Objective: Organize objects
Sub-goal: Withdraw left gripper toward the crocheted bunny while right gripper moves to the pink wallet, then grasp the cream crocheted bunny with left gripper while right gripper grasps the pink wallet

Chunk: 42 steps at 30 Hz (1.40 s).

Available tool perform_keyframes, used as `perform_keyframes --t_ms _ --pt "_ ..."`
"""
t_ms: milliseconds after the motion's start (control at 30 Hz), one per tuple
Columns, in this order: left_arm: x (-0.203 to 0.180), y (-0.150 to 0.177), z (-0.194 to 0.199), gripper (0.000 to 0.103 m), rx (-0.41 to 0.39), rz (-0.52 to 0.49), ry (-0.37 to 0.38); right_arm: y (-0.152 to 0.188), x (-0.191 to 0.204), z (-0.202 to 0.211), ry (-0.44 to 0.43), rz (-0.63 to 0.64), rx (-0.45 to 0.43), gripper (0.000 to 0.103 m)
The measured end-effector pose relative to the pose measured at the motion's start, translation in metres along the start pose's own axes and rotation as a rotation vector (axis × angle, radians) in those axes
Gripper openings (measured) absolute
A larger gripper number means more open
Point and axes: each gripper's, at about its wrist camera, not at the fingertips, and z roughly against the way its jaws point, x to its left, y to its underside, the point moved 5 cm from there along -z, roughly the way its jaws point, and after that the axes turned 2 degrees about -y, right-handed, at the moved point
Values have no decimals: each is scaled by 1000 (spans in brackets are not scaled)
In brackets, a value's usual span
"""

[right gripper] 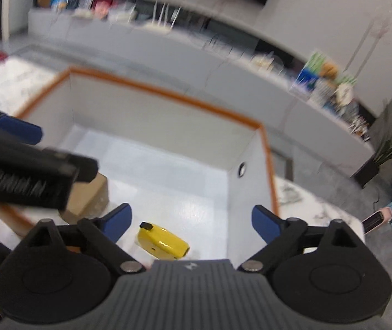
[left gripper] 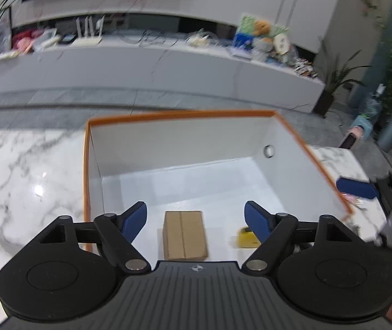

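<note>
A white storage box with an orange rim [left gripper: 182,115] stands on the marble table. On its floor lie a small brown cardboard box [left gripper: 184,235] and a yellow tape-measure-like object [left gripper: 246,238]. My left gripper [left gripper: 196,220] hangs open above the cardboard box, its blue pads wide apart and not touching it. In the right wrist view, my right gripper [right gripper: 193,220] is open above the yellow object [right gripper: 162,240], which lies free on the floor of the storage box [right gripper: 168,95]. The cardboard box [right gripper: 88,198] is partly hidden behind the left gripper's body.
The marble table [left gripper: 25,178] extends left of the box. A long white cabinet [left gripper: 154,66] with clutter on top runs behind. A potted plant [left gripper: 330,88] and a grey bin [left gripper: 391,132] stand at the right. A dark phone [left gripper: 347,140] lies beyond the box's right rim.
</note>
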Motion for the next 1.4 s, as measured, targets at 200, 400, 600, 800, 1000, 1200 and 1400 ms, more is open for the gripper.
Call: perform_keyframes --t_ms 200,400,600,800,1000,1200,1400 --pt "-4 15 62 97 -86 -36 4 44 -16 71 -25 -144 -86 99" --pt "18 66 110 97 -114 -22 -35 95 -4 113 -94 -201 -103 99" --pt "56 134 112 98 -59 10 -99 134 7 121 -179 -238 -59 99" --pt "65 163 94 98 -10 -81 -130 150 3 114 -191 -218 -52 99" --pt "63 172 72 98 29 -88 -135 164 -6 106 -204 -239 -30 99" --pt "73 181 57 98 76 -70 -163 171 -10 90 -212 -237 29 99" --pt "80 183 47 98 101 -38 -197 186 -15 77 -223 -186 108 99"
